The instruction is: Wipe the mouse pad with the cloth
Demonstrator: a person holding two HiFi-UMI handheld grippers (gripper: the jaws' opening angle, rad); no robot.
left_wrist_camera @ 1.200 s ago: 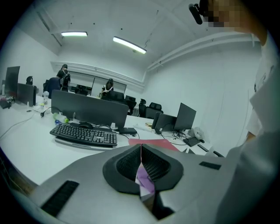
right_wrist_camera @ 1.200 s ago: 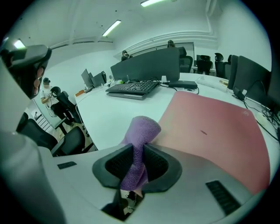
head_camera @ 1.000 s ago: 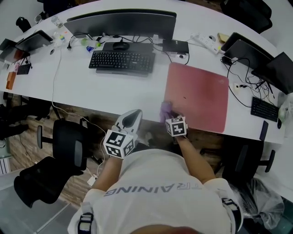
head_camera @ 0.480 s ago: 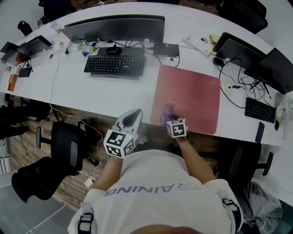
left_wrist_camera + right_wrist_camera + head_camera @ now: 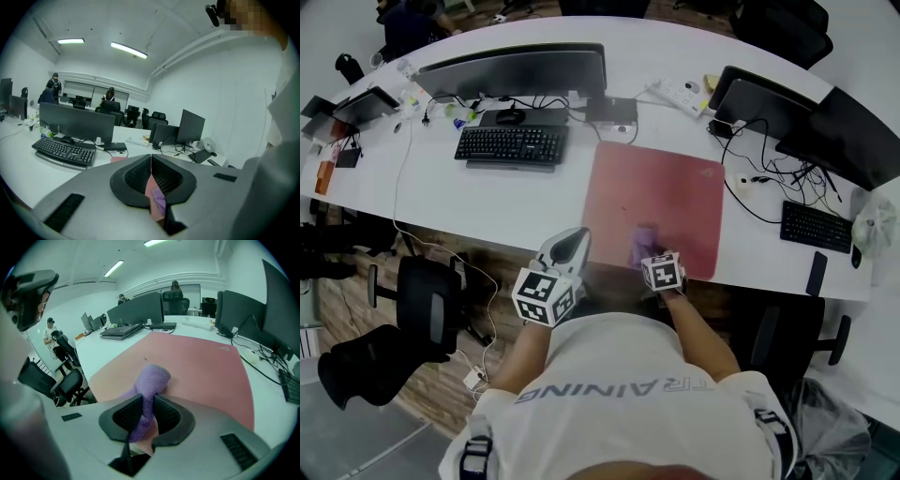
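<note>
- The cloth [image 5: 149, 389] drops between the right gripper [image 5: 144, 414] jaws, and its lower end is hidden.
- In the left gripper view, the mouse pad [image 5: 118, 159] shows only as slivers past the gripper body.
- The small desk items [image 5: 345, 155] at the head view's upper left are too small to tell.

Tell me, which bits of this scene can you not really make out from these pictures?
- The cloth: in the head view the right gripper and its marker cube cover part of it.
- The mouse pad, near edge: right gripper view, hidden behind the gripper body.
- The cloth's underside: whether it presses on the pad shows in no view.
- The small items at the far left of the desk: head view, too small to identify.
</note>
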